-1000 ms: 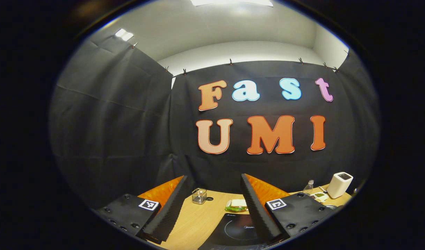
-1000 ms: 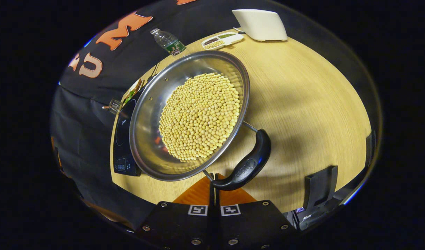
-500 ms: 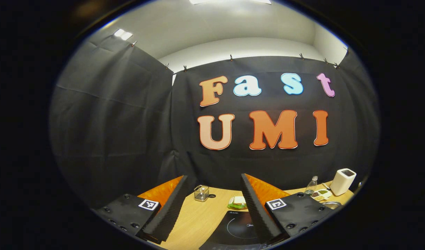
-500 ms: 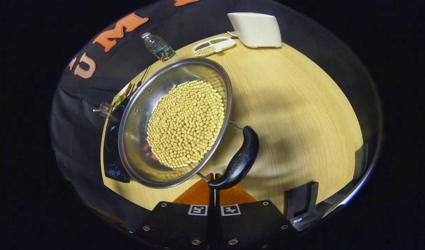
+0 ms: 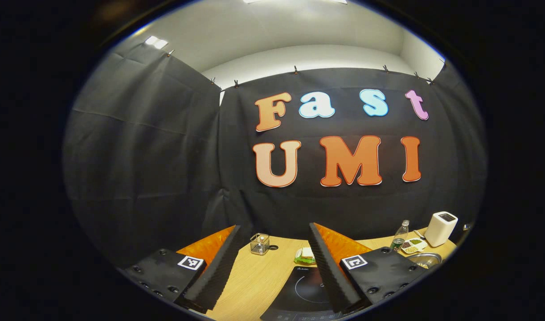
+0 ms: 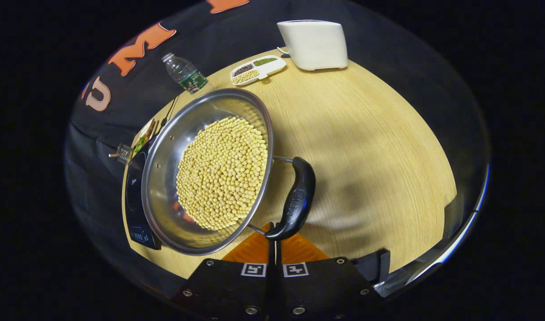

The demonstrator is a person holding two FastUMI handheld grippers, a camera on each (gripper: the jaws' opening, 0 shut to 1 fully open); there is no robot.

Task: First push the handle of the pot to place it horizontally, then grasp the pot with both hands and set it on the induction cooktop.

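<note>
A steel pot (image 6: pixel 165 187) full of soybeans (image 6: pixel 221 171) sits on the wooden table, its left side overlapping the black induction cooktop (image 6: pixel 134 196). Its black loop handle (image 6: pixel 297 200) sticks out on the near right. My right gripper (image 6: pixel 274 232) is shut, and its joined fingertips touch the handle's near end. In the left gripper view, my left gripper (image 5: pixel 274 226) hangs open above the table with nothing between its fingers. The cooktop (image 5: pixel 303 290) lies just below and ahead of it, and the pot's rim (image 5: pixel 426 258) shows far right.
A water bottle (image 6: pixel 184 73), a divided dish of beans (image 6: pixel 256 70) and a white appliance (image 6: pixel 314 42) stand along the back of the table. A wire basket (image 5: pixel 259 244) and a plate of food (image 5: pixel 304 257) sit behind the cooktop. The table's edge curves near right.
The pot's handle has swung round under the right gripper's tip, and the pot has drifted left in that view. The left gripper's view has shifted, showing more of the cooktop.
</note>
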